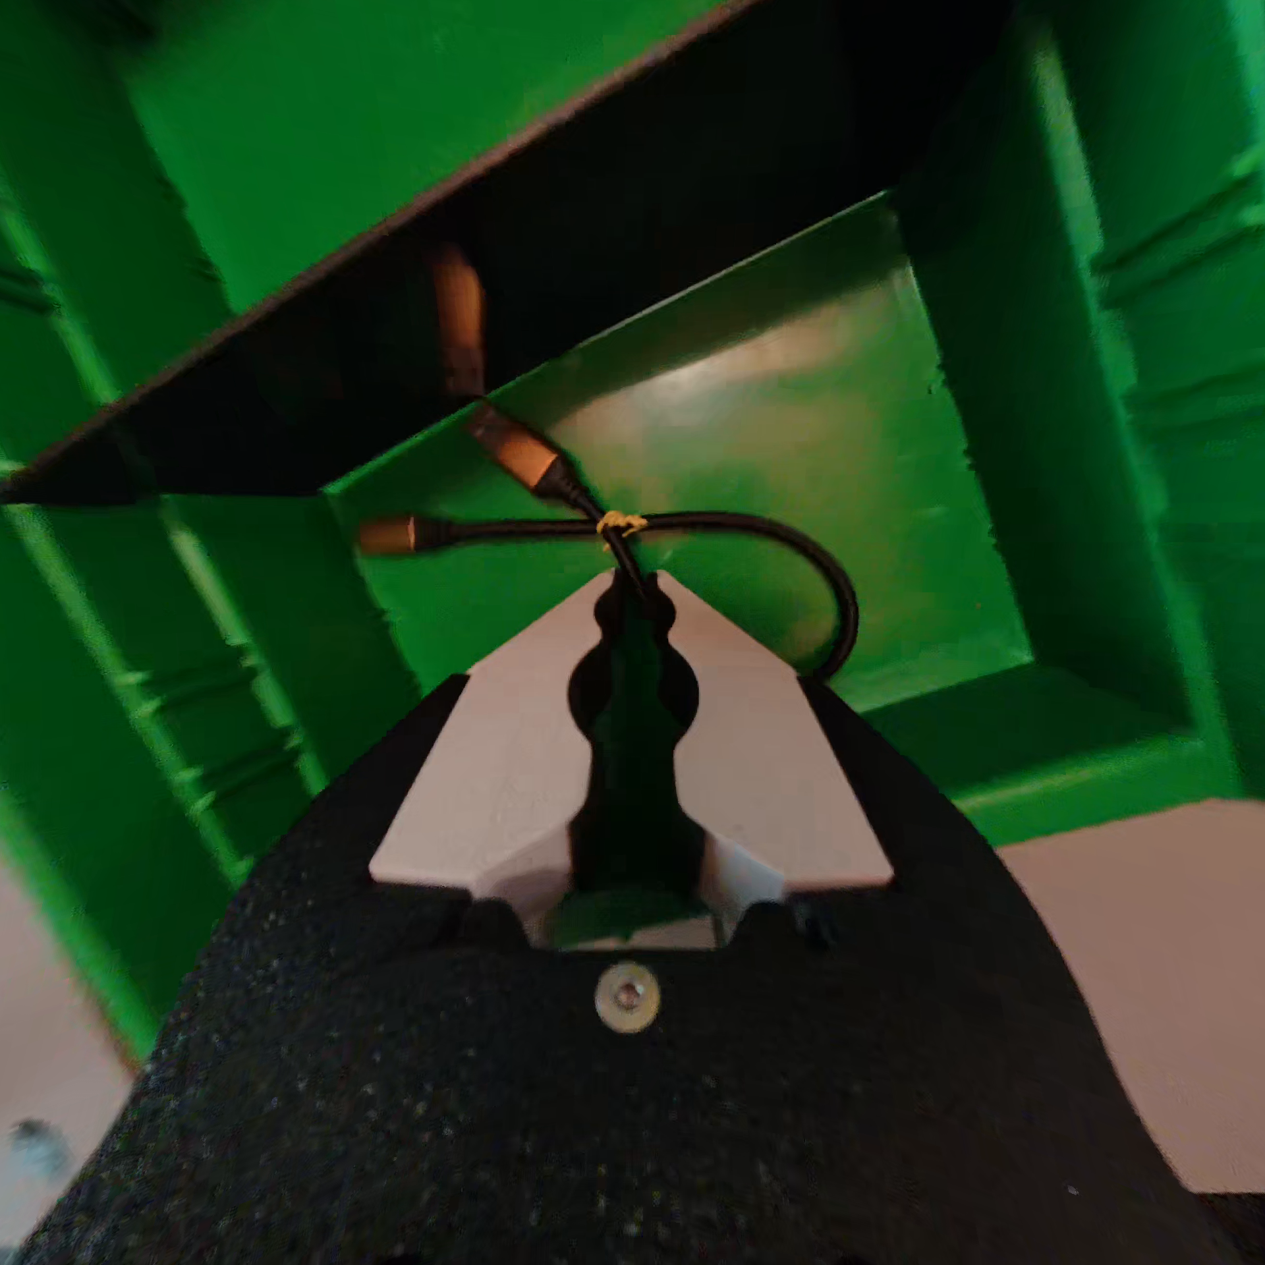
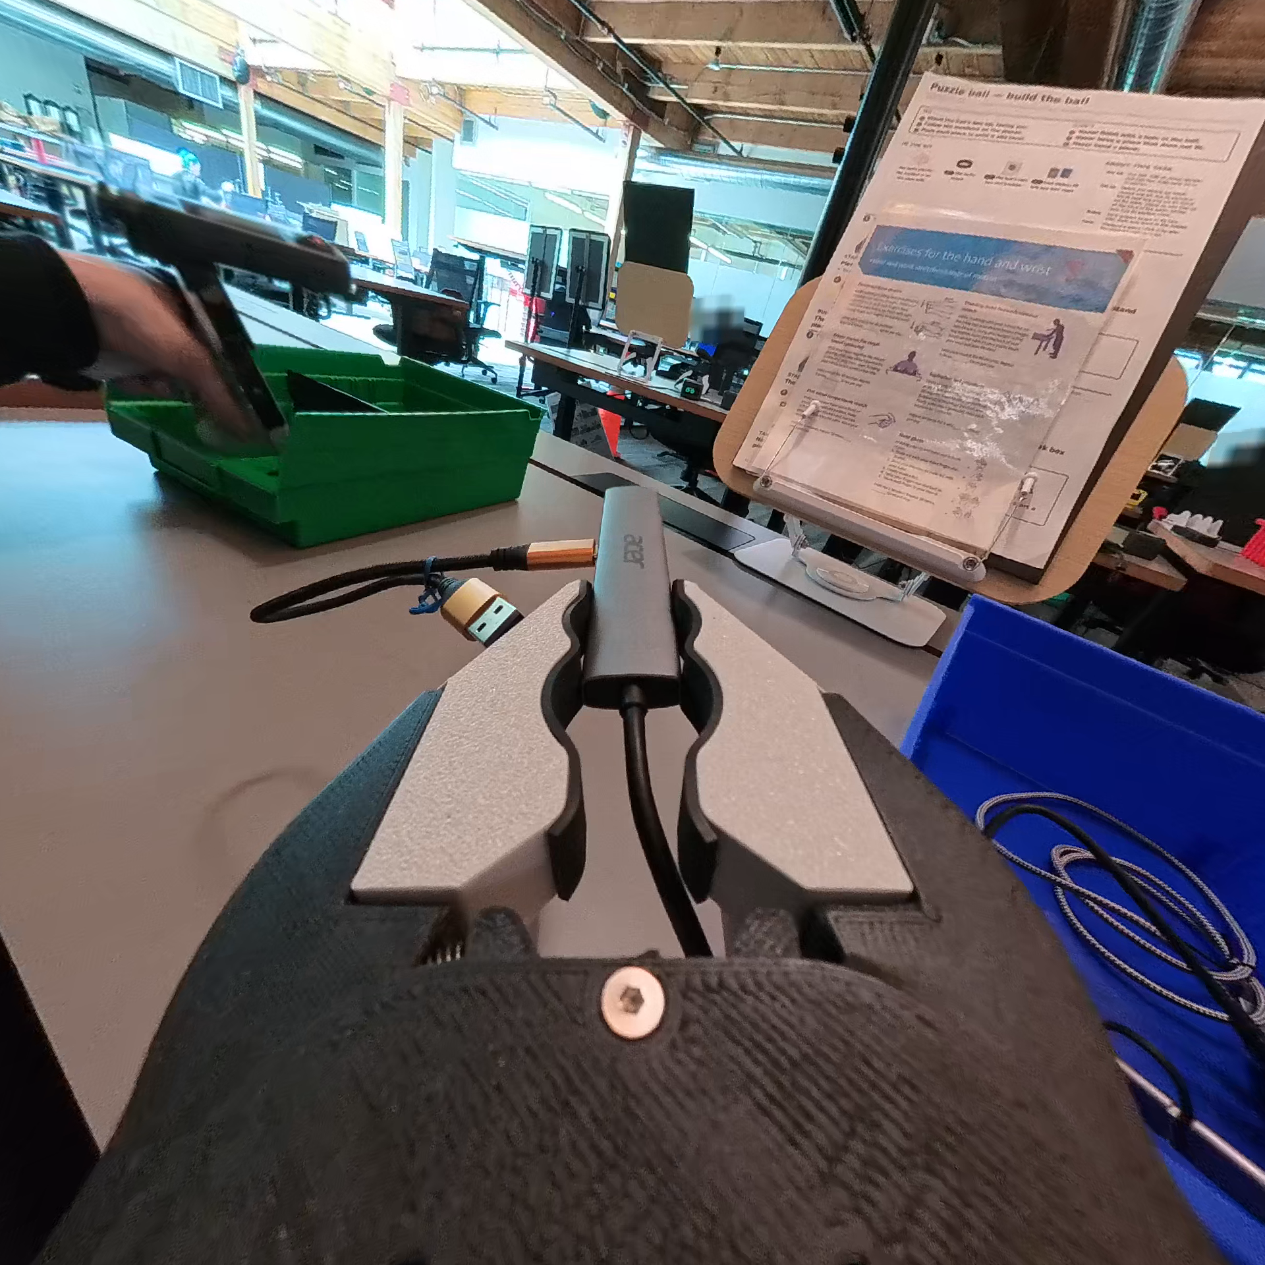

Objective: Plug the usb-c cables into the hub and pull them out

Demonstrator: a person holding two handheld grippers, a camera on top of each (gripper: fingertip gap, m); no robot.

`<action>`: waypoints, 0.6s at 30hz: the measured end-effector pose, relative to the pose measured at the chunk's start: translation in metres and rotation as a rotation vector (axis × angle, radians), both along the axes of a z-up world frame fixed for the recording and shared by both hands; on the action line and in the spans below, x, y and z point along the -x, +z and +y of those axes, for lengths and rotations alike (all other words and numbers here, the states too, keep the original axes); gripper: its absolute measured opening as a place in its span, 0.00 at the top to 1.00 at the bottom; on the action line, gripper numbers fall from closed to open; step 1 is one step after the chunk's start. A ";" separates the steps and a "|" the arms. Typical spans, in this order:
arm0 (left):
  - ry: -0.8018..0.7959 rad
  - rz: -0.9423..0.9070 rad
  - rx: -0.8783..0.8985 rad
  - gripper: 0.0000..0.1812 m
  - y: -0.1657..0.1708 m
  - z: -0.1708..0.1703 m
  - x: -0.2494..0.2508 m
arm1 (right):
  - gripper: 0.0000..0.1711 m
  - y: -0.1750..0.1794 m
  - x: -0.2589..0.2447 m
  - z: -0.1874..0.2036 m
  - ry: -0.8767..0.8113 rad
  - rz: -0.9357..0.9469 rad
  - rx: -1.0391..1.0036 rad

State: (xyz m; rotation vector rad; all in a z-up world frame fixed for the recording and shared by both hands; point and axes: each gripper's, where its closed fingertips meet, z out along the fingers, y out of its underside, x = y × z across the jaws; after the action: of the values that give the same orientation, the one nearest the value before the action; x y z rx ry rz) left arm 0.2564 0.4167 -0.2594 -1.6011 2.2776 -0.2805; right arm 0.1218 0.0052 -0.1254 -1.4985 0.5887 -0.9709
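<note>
In the left wrist view my left gripper (image 1: pixel 635 585) is inside the green bin (image 1: pixel 787 411), shut on a short black cable (image 1: pixel 753 530). The cable has gold connectors (image 1: pixel 520 448) and is bound by a yellow tie (image 1: pixel 619 524). One plug touches the black divider (image 1: pixel 616 205). In the right wrist view my right gripper (image 2: pixel 631 599) is shut on the grey hub (image 2: pixel 630 547), held just above the table. A second black cable (image 2: pixel 328 595) with a blue tie has one gold plug (image 2: pixel 561 554) in the hub's left side. Its other plug (image 2: pixel 479 616) hangs free. The left gripper (image 2: pixel 226 383) also shows there, far left.
The green bin (image 2: pixel 411 465) sits on the grey table (image 2: pixel 171 684) at the far left. A blue bin (image 2: pixel 1068 753) with a braided cable (image 2: pixel 1122 903) stands close on the right. A document stand (image 2: pixel 958 383) with papers is behind the hub. The grippers' ends are close to 45 centimeters from one another.
</note>
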 end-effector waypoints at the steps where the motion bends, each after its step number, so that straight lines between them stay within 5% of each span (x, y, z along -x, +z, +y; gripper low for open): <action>1: -0.017 -0.041 -0.023 0.98 0.011 0.001 0.001 | 0.87 0.001 0.000 -0.001 -0.003 -0.005 -0.001; 7: -0.177 -0.414 -0.028 0.99 0.119 -0.021 0.010 | 0.87 0.011 0.000 -0.009 -0.016 -0.020 -0.023; 12: -0.648 -0.737 0.114 0.99 0.203 -0.119 0.051 | 0.87 0.021 0.001 -0.018 -0.031 -0.037 -0.053; 15: -1.015 -0.703 0.236 0.99 0.192 -0.189 0.096 | 0.87 0.027 0.001 -0.026 -0.043 -0.047 -0.088; 18: -1.281 -0.547 0.193 0.99 0.136 -0.230 0.124 | 0.87 0.030 0.001 -0.035 -0.061 -0.050 -0.099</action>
State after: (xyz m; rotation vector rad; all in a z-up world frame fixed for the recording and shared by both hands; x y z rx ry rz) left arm 0.1322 0.1864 -0.1229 0.1437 2.4626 -1.0731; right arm 0.1209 -0.0301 -0.0956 -1.3717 0.6412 -1.0091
